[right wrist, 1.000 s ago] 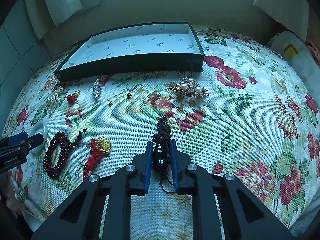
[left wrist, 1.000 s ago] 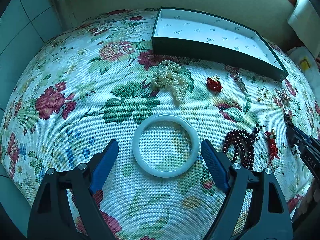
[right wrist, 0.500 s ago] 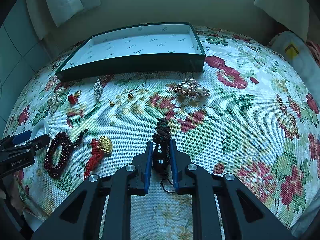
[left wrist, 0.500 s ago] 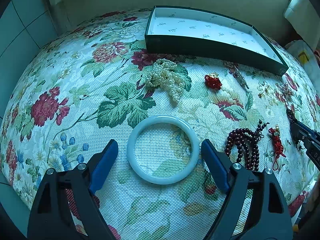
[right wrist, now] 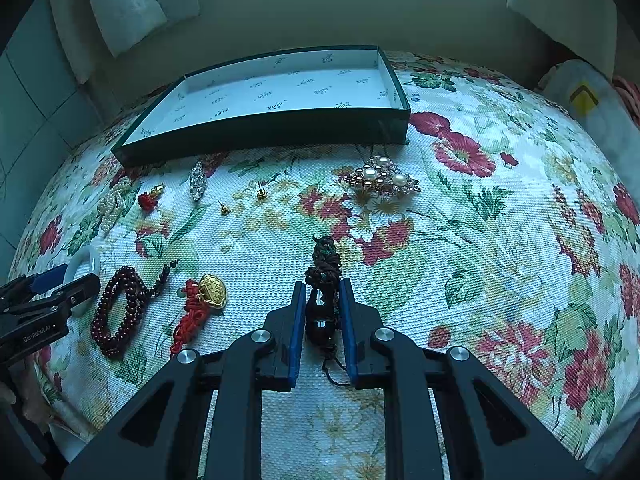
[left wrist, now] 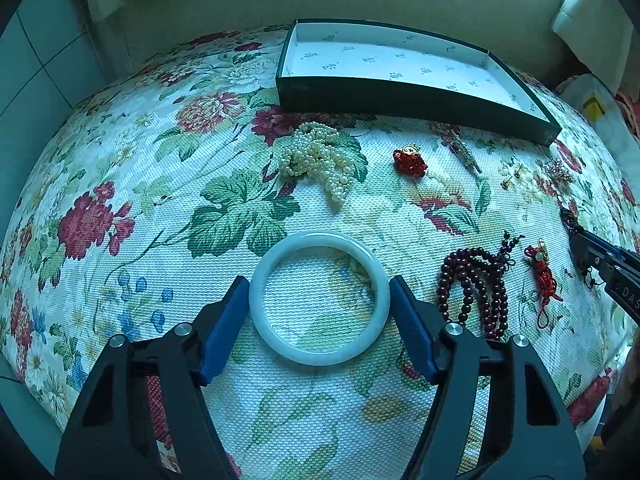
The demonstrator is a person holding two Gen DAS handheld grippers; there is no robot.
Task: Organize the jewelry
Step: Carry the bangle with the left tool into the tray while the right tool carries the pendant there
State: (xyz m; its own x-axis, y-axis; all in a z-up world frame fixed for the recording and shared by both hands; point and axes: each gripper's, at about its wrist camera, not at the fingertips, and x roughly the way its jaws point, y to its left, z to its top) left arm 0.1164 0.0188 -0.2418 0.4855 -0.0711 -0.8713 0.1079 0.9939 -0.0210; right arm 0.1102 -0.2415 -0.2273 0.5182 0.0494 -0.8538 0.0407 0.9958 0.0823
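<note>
Left claw point(left wrist: 319, 294) just closing, pads touching bangle point(left wrist: 319, 298) flat on worktop point(left wrist: 160, 184); right claw point(right wrist: 322, 316) pinching dark pendant point(right wrist: 322, 304)

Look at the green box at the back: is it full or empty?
Empty. The box shows only its bare printed white lining; every piece of jewelry lies outside it on the flowered cloth.

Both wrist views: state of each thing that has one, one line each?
Left claw: has just been closing, pads at the bangle's sides.
White bangle: flat on the cloth, between the left pads.
Right claw: shut on the dark corded pendant.
Dark corded pendant: clamped, top end lying on the cloth.
Green box: open, empty.
</note>
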